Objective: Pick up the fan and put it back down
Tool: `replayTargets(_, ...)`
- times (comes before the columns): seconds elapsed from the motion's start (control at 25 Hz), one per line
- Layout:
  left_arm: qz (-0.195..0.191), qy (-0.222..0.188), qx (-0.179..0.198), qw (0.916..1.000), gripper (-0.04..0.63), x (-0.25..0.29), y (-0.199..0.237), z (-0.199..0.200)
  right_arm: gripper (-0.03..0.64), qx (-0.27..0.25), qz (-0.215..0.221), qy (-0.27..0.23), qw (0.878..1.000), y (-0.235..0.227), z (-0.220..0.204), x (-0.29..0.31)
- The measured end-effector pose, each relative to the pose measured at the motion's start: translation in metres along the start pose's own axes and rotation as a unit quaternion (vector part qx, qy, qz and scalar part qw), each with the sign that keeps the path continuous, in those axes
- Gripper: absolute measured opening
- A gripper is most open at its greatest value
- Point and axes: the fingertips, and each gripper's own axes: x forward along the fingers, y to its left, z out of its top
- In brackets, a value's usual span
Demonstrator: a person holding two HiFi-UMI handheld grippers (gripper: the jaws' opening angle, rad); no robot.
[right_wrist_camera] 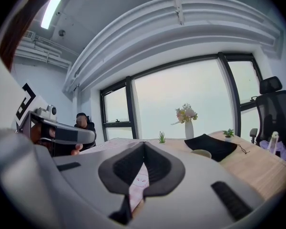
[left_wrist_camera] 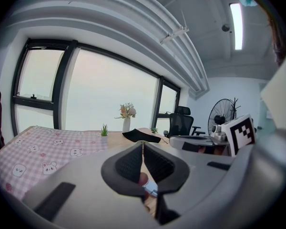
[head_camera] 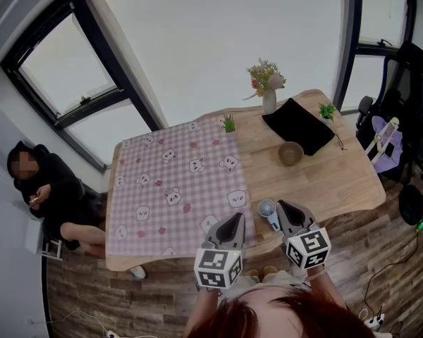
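A small white hand-held fan [head_camera: 268, 210] lies on the bare wood of the table [head_camera: 338, 182] near its front edge, just right of the pink checked cloth [head_camera: 176, 182]. My left gripper [head_camera: 233, 222] hovers just left of the fan, with its jaws shut and nothing between them. Just right of the fan is my right gripper [head_camera: 287, 208], also shut and empty. In the left gripper view the closed jaw tips [left_wrist_camera: 143, 145] point across the table. The right gripper view shows its closed tips [right_wrist_camera: 144, 145] above the cloth. Neither gripper touches the fan.
A vase of flowers [head_camera: 268, 90], a black pouch [head_camera: 299, 127], a small bowl [head_camera: 290, 153] and two little green plants [head_camera: 229, 123] [head_camera: 327, 110] stand on the far half. An office chair [head_camera: 402, 97] is at the right. A person [head_camera: 49, 189] sits on the floor, left.
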Motion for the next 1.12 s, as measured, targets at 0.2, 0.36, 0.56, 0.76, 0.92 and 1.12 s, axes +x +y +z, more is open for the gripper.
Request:
replayTargets(0.2, -0.002, 0.001, 0.0, 1.0, 0.014, 0.001, 0.0, -0.001, 0.0, 0.007, -0.001, -0.007, 1.0, 0.001, 0.006, -0.002)
replayTargets(0.36, -0.004, 0.004, 0.0, 1.0, 0.014, 0.003, -0.001, -0.001, 0.0, 0.015, -0.005, -0.01, 1.0, 0.0, 0.009, -0.003)
replayTargets(0.56, -0.006, 0.007, 0.0, 1.0, 0.014, 0.004, -0.002, -0.001, 0.0, 0.019, -0.008, -0.008, 1.0, -0.002, 0.009, -0.004)
replayTargets(0.76, -0.006, 0.007, 0.001, 1.0, 0.014, 0.004, -0.002, -0.003, 0.0, 0.025, -0.005, -0.013, 1.0, -0.001, 0.01, -0.005)
replayTargets(0.92, -0.006, 0.007, -0.002, 1.0, 0.014, 0.005, -0.002, -0.003, 0.0, 0.021, -0.009, -0.014, 1.0, -0.002, 0.013, -0.005)
replayTargets(1.12, -0.007, 0.009, 0.001, 0.9999, 0.014, 0.006, -0.004, -0.003, 0.0, 0.019, -0.005, -0.012, 1.0, -0.001, 0.013, -0.005)
